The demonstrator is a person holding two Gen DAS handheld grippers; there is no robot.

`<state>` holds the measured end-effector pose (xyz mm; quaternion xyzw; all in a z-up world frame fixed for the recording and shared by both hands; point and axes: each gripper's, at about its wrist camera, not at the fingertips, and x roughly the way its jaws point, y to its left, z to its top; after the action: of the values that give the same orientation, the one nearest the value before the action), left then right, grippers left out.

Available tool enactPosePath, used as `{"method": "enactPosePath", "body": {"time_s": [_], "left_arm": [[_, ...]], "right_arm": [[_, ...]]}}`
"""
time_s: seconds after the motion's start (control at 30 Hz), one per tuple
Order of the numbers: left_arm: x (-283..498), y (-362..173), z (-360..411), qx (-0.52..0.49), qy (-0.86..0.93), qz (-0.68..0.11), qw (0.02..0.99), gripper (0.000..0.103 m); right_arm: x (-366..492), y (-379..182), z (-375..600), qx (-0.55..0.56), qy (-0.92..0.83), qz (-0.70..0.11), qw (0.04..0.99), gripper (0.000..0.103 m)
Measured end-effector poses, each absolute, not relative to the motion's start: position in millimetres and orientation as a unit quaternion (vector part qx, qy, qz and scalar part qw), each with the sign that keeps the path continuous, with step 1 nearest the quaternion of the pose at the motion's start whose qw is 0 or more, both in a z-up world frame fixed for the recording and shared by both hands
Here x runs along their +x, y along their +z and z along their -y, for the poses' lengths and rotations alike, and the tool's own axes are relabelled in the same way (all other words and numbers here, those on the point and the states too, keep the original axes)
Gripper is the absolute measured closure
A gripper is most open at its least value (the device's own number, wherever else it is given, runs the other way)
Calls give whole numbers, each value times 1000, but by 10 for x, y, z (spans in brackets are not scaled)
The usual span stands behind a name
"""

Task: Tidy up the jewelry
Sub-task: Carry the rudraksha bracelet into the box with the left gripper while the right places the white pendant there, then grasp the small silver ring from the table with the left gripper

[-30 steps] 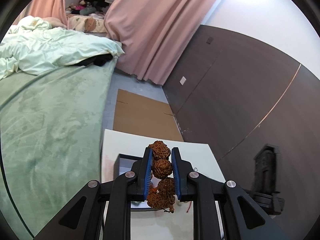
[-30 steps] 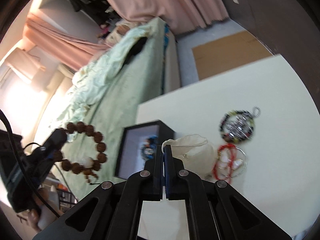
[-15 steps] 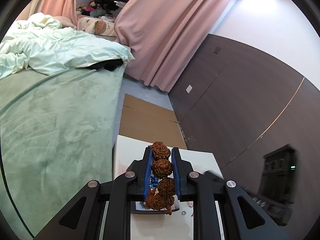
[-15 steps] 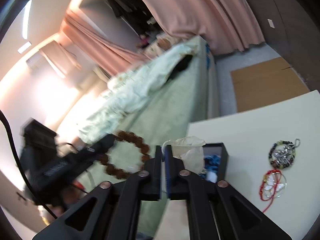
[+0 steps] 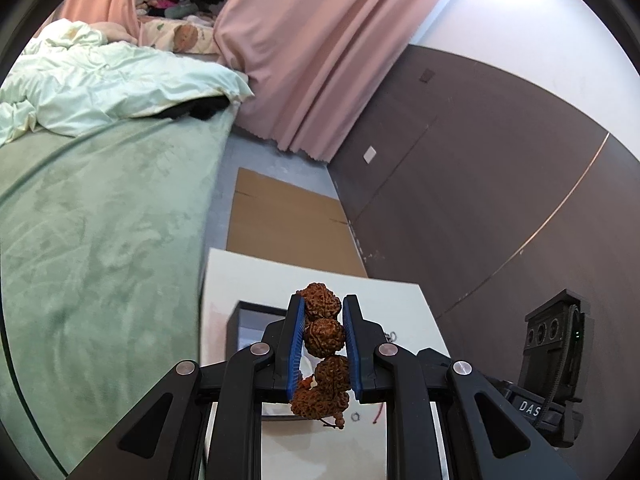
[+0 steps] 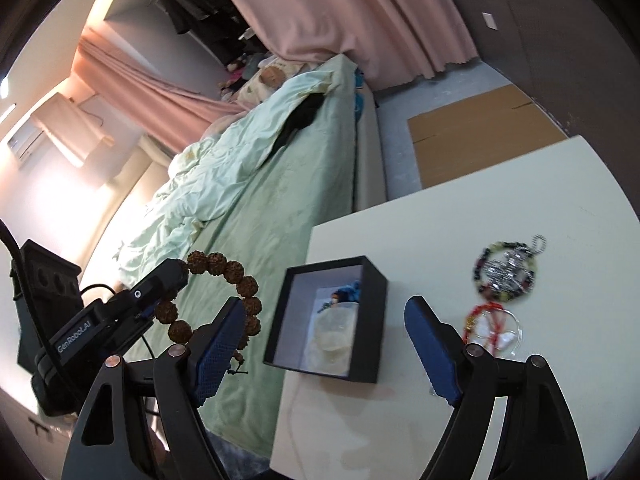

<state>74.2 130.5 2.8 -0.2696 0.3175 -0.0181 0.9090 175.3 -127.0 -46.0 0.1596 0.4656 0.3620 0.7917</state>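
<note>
My left gripper (image 5: pixel 322 312) is shut on a brown rudraksha bead bracelet (image 5: pixel 324 332) and holds it in the air; in the right wrist view the bracelet (image 6: pixel 236 280) hangs left of the table over the bed. My right gripper (image 6: pixel 326 340) is open and empty above a black open box (image 6: pixel 372 280). A white pouch (image 6: pixel 330 338) and blue beads (image 6: pixel 348 290) lie in the box. On the white table (image 6: pixel 560 200), right of the box, lie a multicoloured bead bracelet with a silver charm (image 6: pixel 505 272) and a red-string bangle (image 6: pixel 494 328).
A green bed (image 6: pixel 280 208) runs along the table's left edge. Flat cardboard (image 6: pixel 480 128) lies on the floor beyond the table. A dark panelled wall (image 5: pixel 500 200) stands at the right. Pink curtains (image 5: pixel 320 40) hang at the back.
My right gripper opened and let go of the white pouch, which now lies in the black box. My left gripper still holds the brown bracelet and shifted slightly.
</note>
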Motion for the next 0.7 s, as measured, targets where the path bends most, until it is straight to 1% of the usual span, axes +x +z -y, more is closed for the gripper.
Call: {"method": "enactPosePath", "body": {"time_s": [0.1,0.27,0.4,0.43,0.47,0.5,0.53,0.57,0.6,0.7], "left_arm": [[819,-57,-1208,-271,-25,-328,905,83],[935,-193,-1078,-233,13,-355,905,81],[979,-293,-1115,-238,36,-371,897,81],[991,-305,-1114,-241,36,-373,895,76],[997,-309,-1105,-242,35,-373,895,63],[997,-306,-1085,-242,35,-371,896,54],[1002,-300,-1062,-242,35,-367,897,39],[996,-290,-1031,-241,34,-361,900,30],[998,-280,-997,-239,33,-357,903,28],[1033,-271,-842,-226,15,-363,904,28]], "right_arm": [[1766,-453,1353,164,356,-468,792,21],[1793,-387,1565,171,347,-463,798,21],[1857,-365,1822,180,328,-462,804,21],[1872,-364,1876,181,323,-462,806,21],[1888,-364,1952,181,317,-463,807,21],[1896,-361,2006,181,314,-464,809,21],[1902,-360,2033,180,311,-464,809,21],[1910,-353,2074,179,308,-465,810,21],[1912,-350,2125,176,305,-466,812,21],[1919,-358,2246,167,294,-469,816,21]]}}
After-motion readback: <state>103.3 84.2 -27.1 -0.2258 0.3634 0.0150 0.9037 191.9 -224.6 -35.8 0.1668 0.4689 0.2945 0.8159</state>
